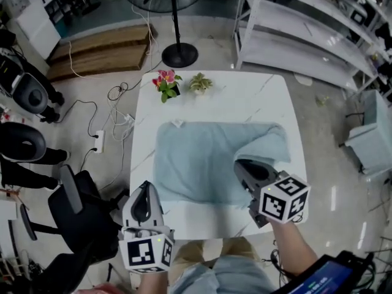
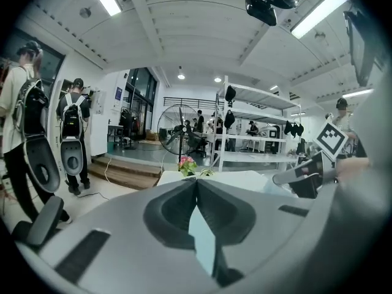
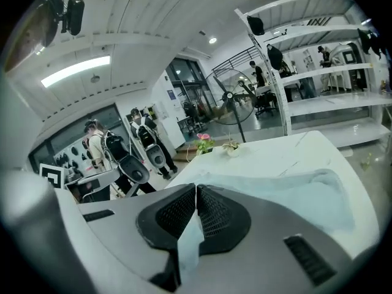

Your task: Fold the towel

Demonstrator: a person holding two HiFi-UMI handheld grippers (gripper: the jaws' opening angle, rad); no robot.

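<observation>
A light blue towel [image 1: 196,164] lies spread on the white table [image 1: 257,97]. Its far right corner is turned over and drawn toward the near side. My right gripper [image 1: 241,164] is shut on that corner, and in the right gripper view the cloth hangs from the closed jaws [image 3: 196,185], with the towel [image 3: 294,201] beyond. My left gripper [image 1: 146,185] is at the table's front left, just beside the towel's near left corner. Its jaws [image 2: 196,179] are shut. A pale strip shows below the tips; I cannot tell whether it is cloth.
A pink flower pot [image 1: 166,81] and a small green plant [image 1: 199,82] stand at the table's far edge. A floor fan's base [image 1: 179,55] is behind the table, white shelving [image 1: 306,35] at the back right, and a black chair [image 1: 79,213] at the near left.
</observation>
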